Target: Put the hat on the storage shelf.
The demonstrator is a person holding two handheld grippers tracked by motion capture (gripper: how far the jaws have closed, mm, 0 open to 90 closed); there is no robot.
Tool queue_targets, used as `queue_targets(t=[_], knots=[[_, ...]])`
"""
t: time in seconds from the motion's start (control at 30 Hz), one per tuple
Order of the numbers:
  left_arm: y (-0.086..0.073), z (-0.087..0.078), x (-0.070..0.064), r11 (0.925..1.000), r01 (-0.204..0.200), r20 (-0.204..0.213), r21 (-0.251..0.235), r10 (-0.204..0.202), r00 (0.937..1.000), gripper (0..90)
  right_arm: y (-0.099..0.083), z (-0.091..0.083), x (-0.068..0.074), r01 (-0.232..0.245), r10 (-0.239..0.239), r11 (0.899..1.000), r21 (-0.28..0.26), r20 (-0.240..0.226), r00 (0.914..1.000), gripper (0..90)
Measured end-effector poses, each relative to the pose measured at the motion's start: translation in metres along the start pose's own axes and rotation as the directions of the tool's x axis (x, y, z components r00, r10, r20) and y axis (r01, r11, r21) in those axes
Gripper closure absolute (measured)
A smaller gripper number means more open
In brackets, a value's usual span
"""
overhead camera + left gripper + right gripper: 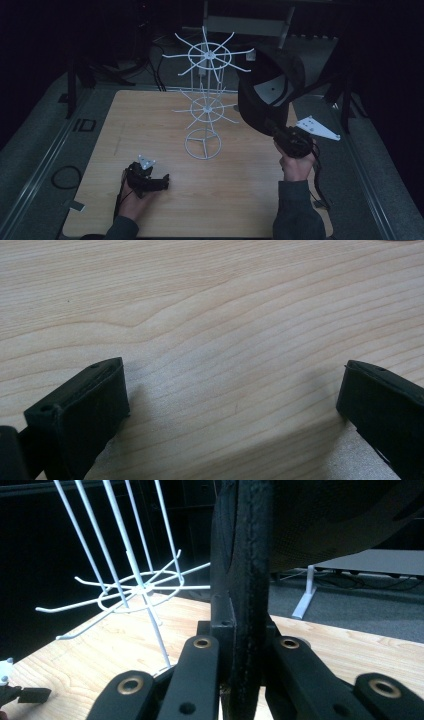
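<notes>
A black cap (270, 92) hangs in the air over the table's right side, close to the right of a white wire rack (205, 107) that has two tiers of radiating hooks. My right gripper (278, 133) is shut on the cap's brim from below. In the right gripper view the brim (250, 580) stands edge-on between the jaws of the right gripper (245, 635), with the rack (135, 585) to its left. My left gripper (163, 180) rests low on the wooden table (150, 125) near the front left, open, with bare wood between the jaws of the left gripper (232, 385).
The rack's ring base (202, 144) stands at mid-table. Dark metal rails (55, 145) border the table on both sides. A cable loop (65, 176) lies at the left. A white stand leg (305, 597) is behind the table.
</notes>
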State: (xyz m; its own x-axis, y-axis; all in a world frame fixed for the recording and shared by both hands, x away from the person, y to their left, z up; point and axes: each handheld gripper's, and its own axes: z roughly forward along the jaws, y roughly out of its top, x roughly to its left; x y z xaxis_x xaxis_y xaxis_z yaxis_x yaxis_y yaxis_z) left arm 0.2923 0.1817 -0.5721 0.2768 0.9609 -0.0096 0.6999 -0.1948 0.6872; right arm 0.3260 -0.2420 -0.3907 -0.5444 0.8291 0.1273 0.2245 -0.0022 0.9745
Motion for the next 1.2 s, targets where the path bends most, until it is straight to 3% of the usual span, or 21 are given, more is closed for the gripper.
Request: queue_targets(t=[1.2], knots=[[0.0, 0.0, 0.0, 1.0, -0.002, 0.001, -0.001, 0.002, 1.0, 0.1, -0.008, 0.008, 0.021, 0.076, -0.072, 0.996, 0.045, -0.066, 0.9952, 86.5]])
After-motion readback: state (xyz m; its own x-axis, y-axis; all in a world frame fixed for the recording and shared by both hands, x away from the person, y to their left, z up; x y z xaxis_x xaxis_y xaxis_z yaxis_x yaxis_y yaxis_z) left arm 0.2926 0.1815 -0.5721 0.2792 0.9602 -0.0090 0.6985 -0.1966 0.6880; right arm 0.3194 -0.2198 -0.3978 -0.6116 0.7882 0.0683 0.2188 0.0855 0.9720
